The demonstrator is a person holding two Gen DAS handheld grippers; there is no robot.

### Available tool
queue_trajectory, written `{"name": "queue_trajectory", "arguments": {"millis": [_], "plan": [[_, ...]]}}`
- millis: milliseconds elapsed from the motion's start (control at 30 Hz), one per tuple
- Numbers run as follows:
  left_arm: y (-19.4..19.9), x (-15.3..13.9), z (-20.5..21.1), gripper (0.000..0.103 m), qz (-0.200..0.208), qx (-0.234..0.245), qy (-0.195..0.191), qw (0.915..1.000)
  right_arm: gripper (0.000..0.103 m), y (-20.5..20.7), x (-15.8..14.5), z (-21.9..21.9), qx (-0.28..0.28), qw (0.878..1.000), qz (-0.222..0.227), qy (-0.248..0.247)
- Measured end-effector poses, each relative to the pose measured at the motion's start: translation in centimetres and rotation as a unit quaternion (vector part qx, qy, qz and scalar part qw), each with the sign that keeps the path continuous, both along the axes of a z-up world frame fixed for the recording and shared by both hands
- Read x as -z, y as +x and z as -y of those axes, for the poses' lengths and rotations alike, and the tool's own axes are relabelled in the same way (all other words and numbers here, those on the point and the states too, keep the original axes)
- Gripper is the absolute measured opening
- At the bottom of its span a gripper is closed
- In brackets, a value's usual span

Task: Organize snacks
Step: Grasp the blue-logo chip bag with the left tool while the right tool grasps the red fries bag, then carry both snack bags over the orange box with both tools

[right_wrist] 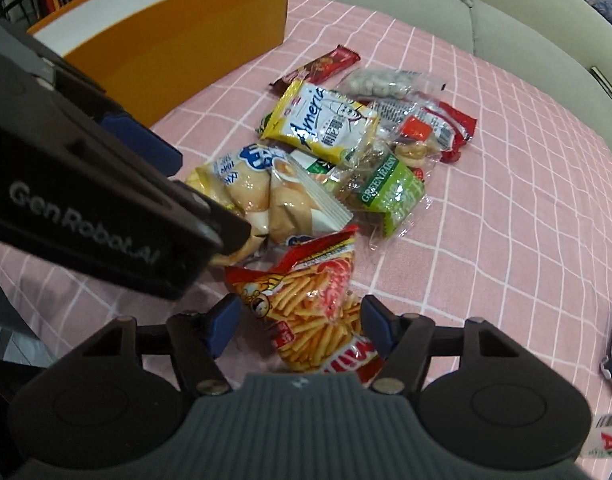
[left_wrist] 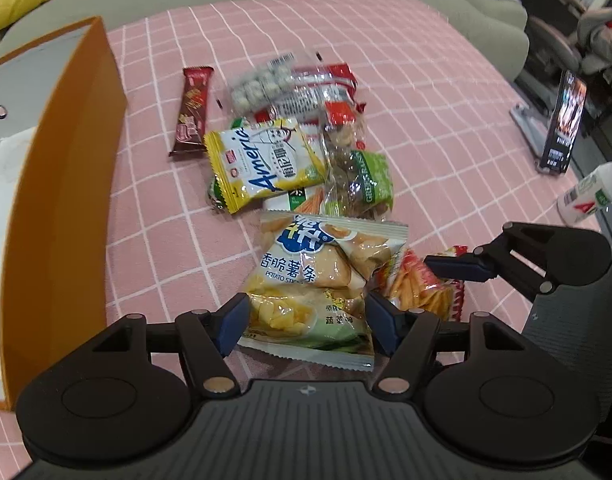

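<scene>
The orange box [left_wrist: 62, 184] holds no snacks — crinkly packets sit heaped on pink checked cloth [left_wrist: 445, 92]. Left gripper [left_wrist: 306, 320] gapes around the potato-stick bag [left_wrist: 317, 280]; right gripper [right_wrist: 302, 324] straddles the red fries bag [right_wrist: 306, 300], unpinched.

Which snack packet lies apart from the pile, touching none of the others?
The dark brown wafer bar packet, lying alone on the pink cloth between the orange box and the heap.
</scene>
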State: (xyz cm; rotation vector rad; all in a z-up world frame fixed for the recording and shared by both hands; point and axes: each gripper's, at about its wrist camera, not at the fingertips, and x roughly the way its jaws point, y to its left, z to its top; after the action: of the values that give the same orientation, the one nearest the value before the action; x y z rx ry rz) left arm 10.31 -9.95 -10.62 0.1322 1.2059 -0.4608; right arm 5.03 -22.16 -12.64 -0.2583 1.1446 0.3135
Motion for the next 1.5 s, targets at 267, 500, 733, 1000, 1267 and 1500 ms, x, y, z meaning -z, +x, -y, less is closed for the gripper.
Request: {"name": "queue_trajectory", "arguments": {"millis": [267, 500, 733, 1000, 1267, 1500], "plan": [[1.4, 1.3, 0.9, 0.078, -0.023, 0.003, 0.017, 0.9996, 0.053, 0.8, 0.5, 0.2, -0.012, 1.0, -0.012, 0.003], [1.7, 2.1, 1.2, 0.067, -0.028, -0.01, 0.02, 0.9994, 0.048, 0.7, 0.5, 0.4, -0.019, 1.0, -0.009, 0.005], [1.3, 1.6, 0.3, 0.044, -0.029, -0.032, 0.019, 0.9989, 0.041, 0.7, 0.1, 0.7, -0.012, 1.0, -0.008, 0.009], [-0.1, -0.8, -1.7, 0.039, -0.005, -0.063, 0.006, 0.998, 0.039, 0.2, -0.8, 0.6, -0.004, 1.0, -0.01, 0.022], [-1.7, -4.5, -4.2, 0.038, 0.028, -0.1, 0.004, 0.9946, 0.038, -0.5, -3.8, -0.1, 0.014, 0.998, 0.004, 0.066], [-3.0, -8.1, -6.3, 0.038, 0.069, -0.12, -0.005, 0.9903, 0.038, -0.5, -7.8, -1.4, 0.007, 0.994, 0.038, 0.105]]}}
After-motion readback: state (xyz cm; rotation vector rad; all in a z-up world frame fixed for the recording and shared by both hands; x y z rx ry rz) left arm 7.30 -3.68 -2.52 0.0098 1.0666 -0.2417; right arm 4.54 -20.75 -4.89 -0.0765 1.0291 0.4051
